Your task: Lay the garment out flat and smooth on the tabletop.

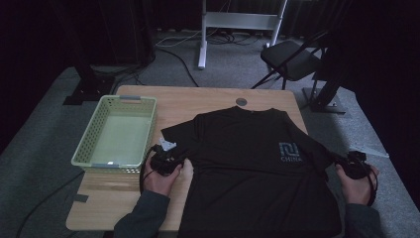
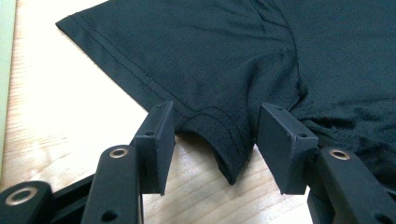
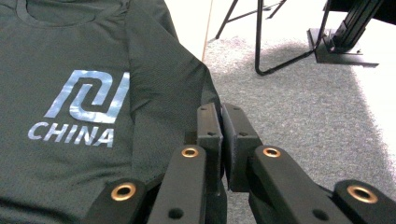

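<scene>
Left claw [image 1: 171, 157] beside empty basket [image 1: 130, 104]

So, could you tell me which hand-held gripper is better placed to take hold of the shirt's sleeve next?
Left. The left hand-held gripper stands open with the sleeve edge already between its jaws, so closing should grip it. The right hand-held gripper is shut at the shirt's other side.

high view looks down, dimly; 2 gripper views sit close, all sharing the t-shirt [image 1: 257, 163].
</scene>
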`<action>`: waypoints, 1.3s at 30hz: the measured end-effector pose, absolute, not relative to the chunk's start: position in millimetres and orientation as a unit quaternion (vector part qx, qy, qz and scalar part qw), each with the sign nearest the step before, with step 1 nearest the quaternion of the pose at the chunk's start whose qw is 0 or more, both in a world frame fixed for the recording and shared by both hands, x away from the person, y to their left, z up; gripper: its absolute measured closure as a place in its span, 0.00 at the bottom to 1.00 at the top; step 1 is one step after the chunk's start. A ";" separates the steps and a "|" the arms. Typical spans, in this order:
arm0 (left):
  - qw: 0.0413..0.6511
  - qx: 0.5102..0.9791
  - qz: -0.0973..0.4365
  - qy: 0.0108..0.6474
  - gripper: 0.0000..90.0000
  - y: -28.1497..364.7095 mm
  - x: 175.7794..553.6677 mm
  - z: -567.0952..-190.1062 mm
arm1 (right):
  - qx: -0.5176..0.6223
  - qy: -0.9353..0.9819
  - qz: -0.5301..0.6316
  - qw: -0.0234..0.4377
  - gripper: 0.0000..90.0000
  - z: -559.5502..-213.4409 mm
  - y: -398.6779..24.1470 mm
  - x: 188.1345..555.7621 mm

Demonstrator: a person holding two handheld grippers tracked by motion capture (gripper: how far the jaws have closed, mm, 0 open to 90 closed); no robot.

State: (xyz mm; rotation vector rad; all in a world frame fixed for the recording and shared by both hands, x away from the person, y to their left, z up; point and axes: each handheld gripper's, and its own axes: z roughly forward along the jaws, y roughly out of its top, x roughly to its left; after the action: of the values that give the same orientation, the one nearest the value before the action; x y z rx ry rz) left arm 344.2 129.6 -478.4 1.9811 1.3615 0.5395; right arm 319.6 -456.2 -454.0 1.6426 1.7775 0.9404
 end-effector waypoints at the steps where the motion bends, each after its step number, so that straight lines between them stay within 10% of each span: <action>1: 0.332 0.759 0.206 0.521 0.53 129.6 344.3 -478.5 | 0.610 0.659 0.348 0.269 0.96 -454.2 -456.5 319.4; 39: 0.331 0.761 0.204 0.520 0.53 129.3 344.6 -479.1 | 0.621 0.636 0.361 0.282 0.96 -440.4 -475.3 312.6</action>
State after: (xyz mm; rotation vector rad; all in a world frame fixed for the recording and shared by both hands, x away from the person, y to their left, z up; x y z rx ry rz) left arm 344.6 129.3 -479.1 1.9894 1.3598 0.5325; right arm 312.6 -475.3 -440.4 1.6638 1.7031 0.9658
